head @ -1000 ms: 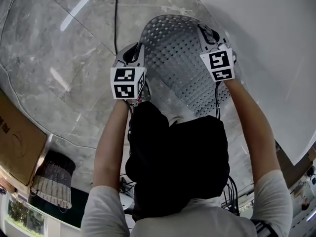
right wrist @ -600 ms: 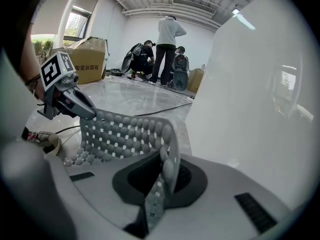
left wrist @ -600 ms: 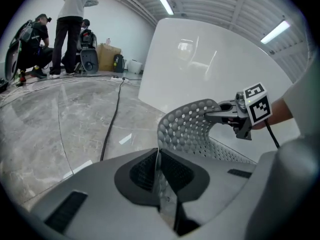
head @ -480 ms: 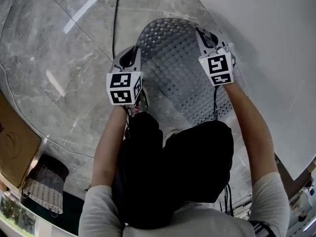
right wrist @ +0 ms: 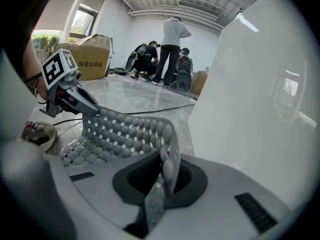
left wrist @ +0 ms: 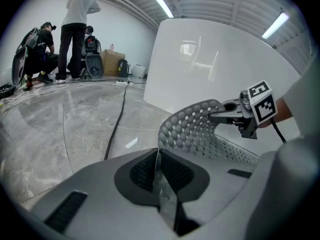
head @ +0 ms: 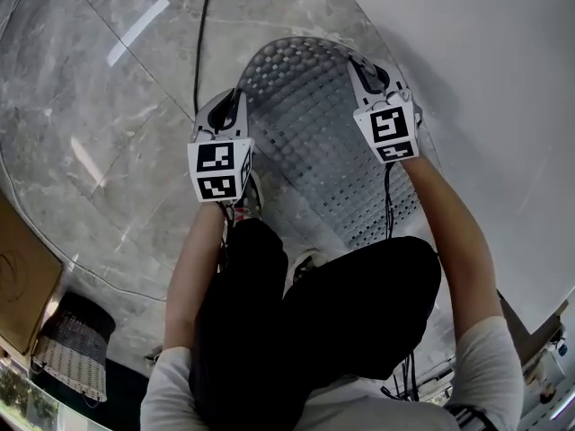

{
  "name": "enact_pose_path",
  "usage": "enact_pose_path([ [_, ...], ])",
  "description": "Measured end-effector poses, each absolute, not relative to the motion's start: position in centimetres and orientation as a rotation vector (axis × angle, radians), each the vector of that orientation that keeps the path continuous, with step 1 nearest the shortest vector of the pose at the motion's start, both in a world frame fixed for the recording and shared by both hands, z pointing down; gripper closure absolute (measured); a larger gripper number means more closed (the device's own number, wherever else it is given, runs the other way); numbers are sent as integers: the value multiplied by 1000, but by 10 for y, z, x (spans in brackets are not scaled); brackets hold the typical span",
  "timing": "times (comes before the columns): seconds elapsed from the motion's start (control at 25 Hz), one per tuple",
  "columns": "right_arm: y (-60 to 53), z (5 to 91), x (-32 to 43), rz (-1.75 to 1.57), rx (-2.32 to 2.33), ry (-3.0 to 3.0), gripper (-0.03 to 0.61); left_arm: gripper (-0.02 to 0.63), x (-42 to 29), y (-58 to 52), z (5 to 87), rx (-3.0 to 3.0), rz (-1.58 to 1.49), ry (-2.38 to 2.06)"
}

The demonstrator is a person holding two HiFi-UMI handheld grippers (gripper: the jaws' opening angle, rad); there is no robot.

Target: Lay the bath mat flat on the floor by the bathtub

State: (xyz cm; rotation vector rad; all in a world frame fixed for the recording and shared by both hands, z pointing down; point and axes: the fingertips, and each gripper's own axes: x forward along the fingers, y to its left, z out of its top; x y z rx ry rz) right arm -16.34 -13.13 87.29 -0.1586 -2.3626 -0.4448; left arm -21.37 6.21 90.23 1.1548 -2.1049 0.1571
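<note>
Got the grey perforated bath mat (head: pixel 314 133) pinched at both sides. Clamped shut in the left hand-held gripper (head: pixel 239 95) on its left edge, clamped shut the same way in the right hand-held gripper (head: pixel 356 63) on the edge nearest the white bathtub (head: pixel 485 79). Confirmed in both gripper views: jaws closed on the thin mat rim, pads pressing it. Hanging as an arch between the two, far end curled up, rest trailing back toward the black trousers (head: pixel 305 312) and running just beside the bathtub wall. Not flat yet; can't tell how much of the near end touches the grey marble floor (head: pixel 108 106). Left of the mat, lying across the floor: black cable (head: pixel 202 34). Just behind the left hand-held gripper: a shoe (head: pixel 250 200). Lower left, well apart from the mat: wicker basket (head: pixel 76 348) and cardboard box (head: pixel 18 277). Far back in the left gripper view: several people (left wrist: pixel 75 29) standing and crouching by gear.
</note>
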Motion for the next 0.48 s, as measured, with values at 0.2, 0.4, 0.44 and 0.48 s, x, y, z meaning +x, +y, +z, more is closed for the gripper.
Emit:
enact_pose_path([
  [0.2,-136,879,-174,-459,-133,-2340,557,592,-216,60,906,1155,161,-2110],
  [0.4,-137,887,-177,-455,-131,-2330,557,592,-219,62,912,1145,166,-2102],
  [0.44,-137,889,-178,-452,-130,-2328,557,592,-219,61,913,1144,170,-2101],
  [0.48,-138,891,-178,-450,-130,-2327,557,592,-219,61,914,1144,174,-2100],
])
